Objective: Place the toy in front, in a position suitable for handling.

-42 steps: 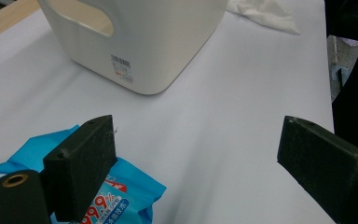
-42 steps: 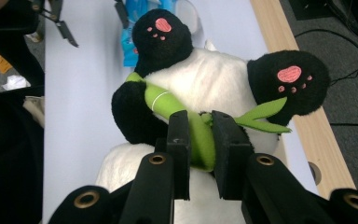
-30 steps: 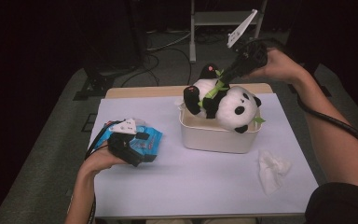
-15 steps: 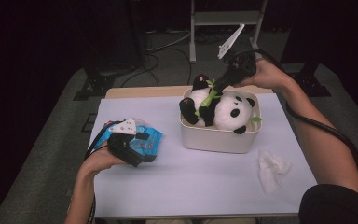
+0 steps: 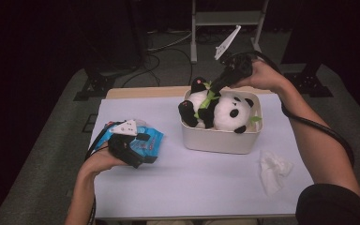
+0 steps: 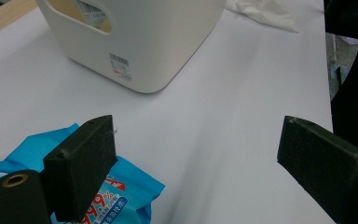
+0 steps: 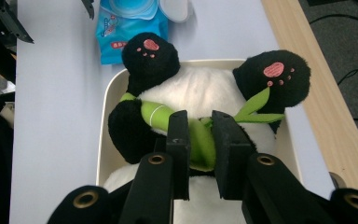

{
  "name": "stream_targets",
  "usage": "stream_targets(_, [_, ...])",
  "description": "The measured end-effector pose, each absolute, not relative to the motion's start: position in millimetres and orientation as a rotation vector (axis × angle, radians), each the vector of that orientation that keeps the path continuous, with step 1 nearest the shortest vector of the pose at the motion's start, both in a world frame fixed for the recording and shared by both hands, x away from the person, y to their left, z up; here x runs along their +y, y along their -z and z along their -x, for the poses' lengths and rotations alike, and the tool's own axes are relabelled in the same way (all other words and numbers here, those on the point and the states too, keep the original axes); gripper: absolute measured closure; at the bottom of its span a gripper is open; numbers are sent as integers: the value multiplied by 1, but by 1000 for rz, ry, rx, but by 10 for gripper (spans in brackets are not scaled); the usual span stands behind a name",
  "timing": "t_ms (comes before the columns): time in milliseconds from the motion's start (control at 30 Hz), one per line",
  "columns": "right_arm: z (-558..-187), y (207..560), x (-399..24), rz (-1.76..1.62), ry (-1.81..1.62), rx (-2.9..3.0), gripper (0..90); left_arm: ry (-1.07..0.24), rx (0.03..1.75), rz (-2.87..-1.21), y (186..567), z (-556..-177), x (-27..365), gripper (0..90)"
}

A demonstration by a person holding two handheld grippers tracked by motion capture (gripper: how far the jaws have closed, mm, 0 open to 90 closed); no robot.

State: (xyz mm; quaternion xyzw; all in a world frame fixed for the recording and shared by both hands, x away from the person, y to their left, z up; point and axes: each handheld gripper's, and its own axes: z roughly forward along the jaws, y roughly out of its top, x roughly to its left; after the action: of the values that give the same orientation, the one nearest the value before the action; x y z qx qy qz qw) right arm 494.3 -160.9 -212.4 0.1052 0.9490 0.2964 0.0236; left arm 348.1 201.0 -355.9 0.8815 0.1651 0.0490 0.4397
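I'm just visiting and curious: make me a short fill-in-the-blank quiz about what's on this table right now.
1. The plush panda lies in a white ____.
2. The right tongs are shut on the panda's green ____ stalk.
3. The left tongs stand ____ beside a blue wipes packet.
4. A crumpled white ____ lies on the table, right of the panda.

Missing words: bin; bamboo; open; tissue

At the lower left of the left gripper view, the blue wipes packet (image 6: 103, 198) reads "99.9%" beside unreadable characters, and the white bin (image 6: 168, 42) bears barcode stickers too small to read.
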Motion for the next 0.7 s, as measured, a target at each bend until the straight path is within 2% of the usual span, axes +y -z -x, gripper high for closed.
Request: stream_targets(700, [-491, 266, -161, -371, -930, 3009, 763, -119, 399, -2203, 357, -347, 198, 107])
